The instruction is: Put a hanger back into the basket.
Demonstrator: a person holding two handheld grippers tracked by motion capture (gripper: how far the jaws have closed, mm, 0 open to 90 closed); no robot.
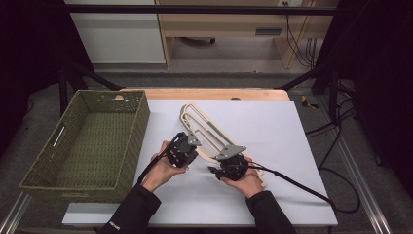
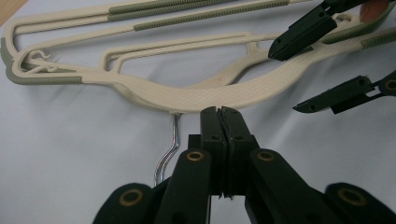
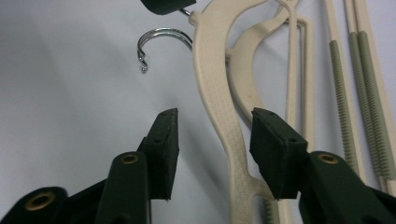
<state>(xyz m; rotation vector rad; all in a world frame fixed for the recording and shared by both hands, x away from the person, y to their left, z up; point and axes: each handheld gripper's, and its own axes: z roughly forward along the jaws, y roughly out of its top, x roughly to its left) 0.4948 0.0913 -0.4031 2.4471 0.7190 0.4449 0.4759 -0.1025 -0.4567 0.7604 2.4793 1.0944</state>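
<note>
Cream plastic hangers [image 1: 202, 127] with green ribbed grips lie stacked on the white sheet. In the left gripper view the top hanger [image 2: 187, 95] curves across, and its metal hook [image 2: 169, 147] runs down beside my jaws. My left gripper [image 2: 219, 110] is shut, its tips against that hanger's lower edge beside the hook's base; the high view has this left gripper [image 1: 191, 147] at the hangers' left. My right gripper [image 3: 215, 114] is open and straddles one arm of the hanger [image 3: 215, 84]; neither pad presses on it. The hook [image 3: 161, 33] lies ahead. The right gripper [image 1: 215, 168] sits lower right.
A green woven basket [image 1: 132, 139] stands at the left, its wall close to my left hand. The white sheet [image 1: 277, 141] has free room to the right. Cables [image 1: 302, 187] trail off right from the right gripper. The wooden table edge [image 1: 209, 93] runs along the back.
</note>
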